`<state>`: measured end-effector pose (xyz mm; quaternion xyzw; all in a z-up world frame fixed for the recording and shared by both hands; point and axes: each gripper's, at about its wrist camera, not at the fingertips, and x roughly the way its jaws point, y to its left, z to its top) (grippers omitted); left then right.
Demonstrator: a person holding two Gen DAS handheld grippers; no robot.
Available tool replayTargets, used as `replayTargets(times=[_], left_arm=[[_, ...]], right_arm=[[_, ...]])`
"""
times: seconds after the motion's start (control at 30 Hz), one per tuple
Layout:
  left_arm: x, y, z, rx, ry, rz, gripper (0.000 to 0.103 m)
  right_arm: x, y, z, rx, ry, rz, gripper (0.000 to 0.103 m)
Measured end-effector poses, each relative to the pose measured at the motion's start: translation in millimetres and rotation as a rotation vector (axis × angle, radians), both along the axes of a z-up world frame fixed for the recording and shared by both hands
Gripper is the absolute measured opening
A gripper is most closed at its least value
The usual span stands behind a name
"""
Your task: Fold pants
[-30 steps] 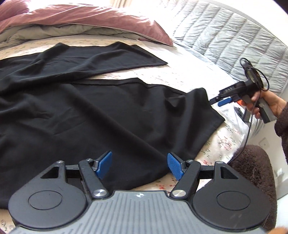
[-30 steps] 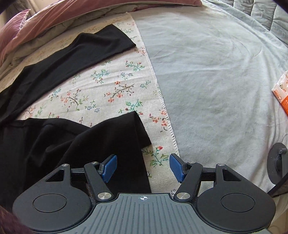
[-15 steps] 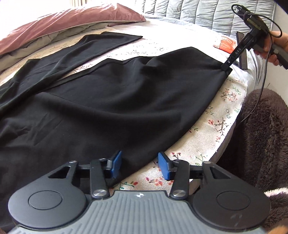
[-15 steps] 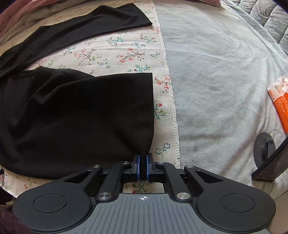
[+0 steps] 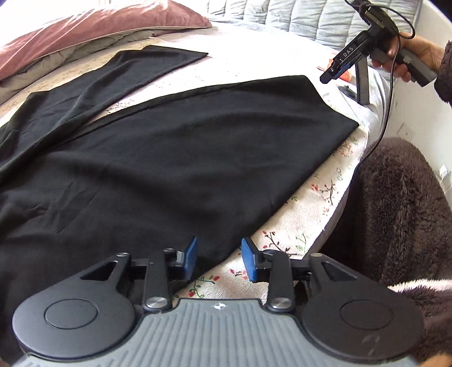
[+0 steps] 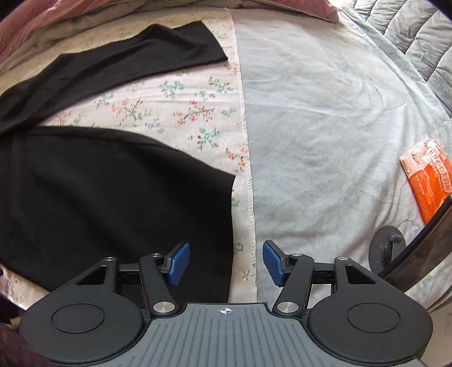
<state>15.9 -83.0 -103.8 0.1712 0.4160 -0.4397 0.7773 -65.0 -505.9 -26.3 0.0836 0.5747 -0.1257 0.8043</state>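
Note:
Black pants (image 5: 175,158) lie spread on a floral sheet, the two legs apart in a V. The near leg lies flat with its hem toward the right; the far leg (image 5: 147,67) reaches toward the pillows. My left gripper (image 5: 219,261) is open over the near leg's front edge, empty. My right gripper (image 6: 223,264) is open and empty just above the near leg's hem (image 6: 230,225). The right gripper also shows in the left wrist view (image 5: 329,77), lifted off the hem corner.
A floral sheet (image 6: 175,113) covers the left of the bed, a pale blue blanket (image 6: 325,118) the right. Pink pillows (image 5: 93,25) lie at the back. An orange packet (image 6: 426,172) and a dark stand (image 6: 387,251) sit at the right. A brown fuzzy cushion (image 5: 401,214) sits beside the bed edge.
My right gripper had shut on the near leg's hem and pulled it flat; it has now opened and lifted off. My left gripper has stayed open over the leg's edge.

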Motion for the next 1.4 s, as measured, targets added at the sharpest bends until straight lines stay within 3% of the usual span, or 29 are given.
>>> replayTargets(times=[0.17, 0.3, 0.4, 0.53, 0.8, 0.83, 0.87, 0.9, 1.03, 1.13, 1.23, 1.3, 1.37, 1.4], left_arm=[[6, 3, 7, -0.065, 0.029, 0.061, 0.053], [11, 0, 10, -0.071, 0.027, 0.081, 0.054], [15, -2, 9, -0.071, 0.036, 0.094, 0.054], [17, -3, 5, -0.066, 0.043, 0.106, 0.054], [21, -3, -10, -0.036, 0.072, 0.117, 0.054], [22, -3, -11, -0.035, 0.074, 0.12, 0.054], [22, -3, -12, -0.036, 0.075, 0.122, 0.054], [22, -2, -13, -0.037, 0.075, 0.123, 0.054], [21, -2, -15, -0.038, 0.076, 0.12, 0.054], [21, -2, -15, -0.036, 0.079, 0.11, 0.056], [20, -4, -13, -0.026, 0.072, 0.097, 0.057], [20, -4, -12, -0.027, 0.074, 0.093, 0.059], [21, -3, -11, -0.025, 0.078, 0.091, 0.06], [22, -4, -10, -0.025, 0.075, 0.09, 0.06]], right_arm=[[34, -36, -12, 0.145, -0.069, -0.133, 0.057], [53, -51, -20, 0.186, -0.139, -0.204, 0.057], [75, -50, -26, 0.174, -0.13, -0.171, 0.057], [98, -36, -47, 0.139, -0.023, -0.106, 0.057], [90, -2, -68, 0.072, 0.064, 0.038, 0.056], [88, 1, -68, 0.069, 0.057, 0.049, 0.044], [86, 4, -67, 0.08, 0.05, 0.06, 0.024], [84, 6, -65, 0.09, 0.04, 0.069, 0.017], [78, 22, -48, -0.04, -0.03, 0.122, 0.014], [76, 23, -36, -0.196, -0.115, 0.1, 0.018], [82, 14, -34, -0.253, -0.151, 0.012, 0.027], [85, 14, -35, -0.266, -0.145, 0.002, 0.036], [91, 15, -40, -0.324, -0.107, 0.005, 0.058], [93, 16, -41, -0.346, -0.098, 0.004, 0.058]])
